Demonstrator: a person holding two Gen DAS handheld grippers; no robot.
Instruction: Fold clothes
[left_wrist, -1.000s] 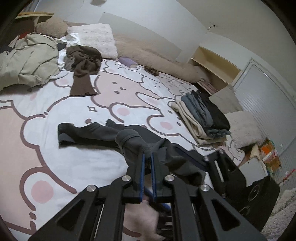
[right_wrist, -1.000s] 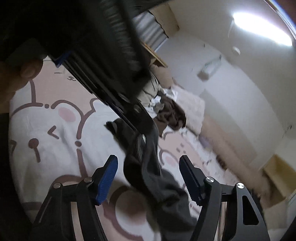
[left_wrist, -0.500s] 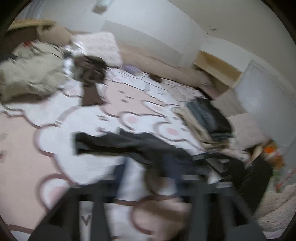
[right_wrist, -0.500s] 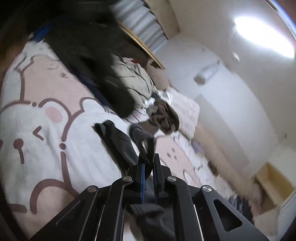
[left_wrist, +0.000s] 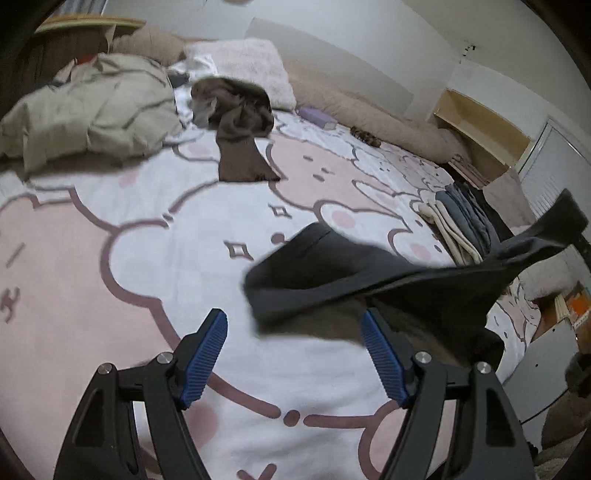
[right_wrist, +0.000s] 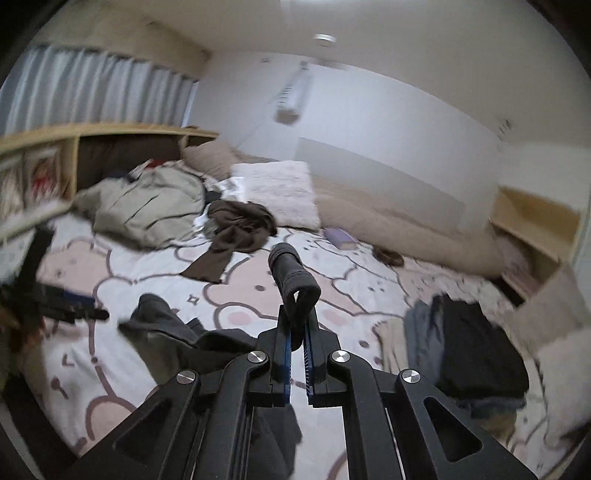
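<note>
The left gripper (left_wrist: 293, 354) hangs over the bedsheet (left_wrist: 155, 236) with its blue-padded jaws spread wide and nothing between them. Far ahead of it and off to its left lies a crumpled beige jacket (left_wrist: 88, 114), and just right of that, straight ahead but well away, a brown garment (left_wrist: 240, 129) trails one leg down toward the gripper. Beyond the brown garment a white fluffy pillow (left_wrist: 247, 70) leans at the head of the bed. Just ahead of the left gripper's right finger, the dark grey garment (left_wrist: 332, 280) is lifted off the sheet and stretched toward the right edge of the view, blurred by motion; its near edge passes just beyond the tip of that finger without being caught by it. Farther ahead on the right sits a folded stack of clothes (left_wrist: 461, 225), cream at the bottom and blue-grey above.

The right gripper (right_wrist: 297, 332) has its jaws closed almost together on a fold of the dark grey garment (right_wrist: 291, 277): a rolled loop of the cloth stands up out of the tips, and the rest hangs down to the left of and under the fingers, a loose part (right_wrist: 162, 325) resting on the sheet. In this view the left gripper (right_wrist: 66, 306) shows as a dark blur far to the left. The folded stack (right_wrist: 469, 350) lies to the right of the closed jaws, near them.
</note>
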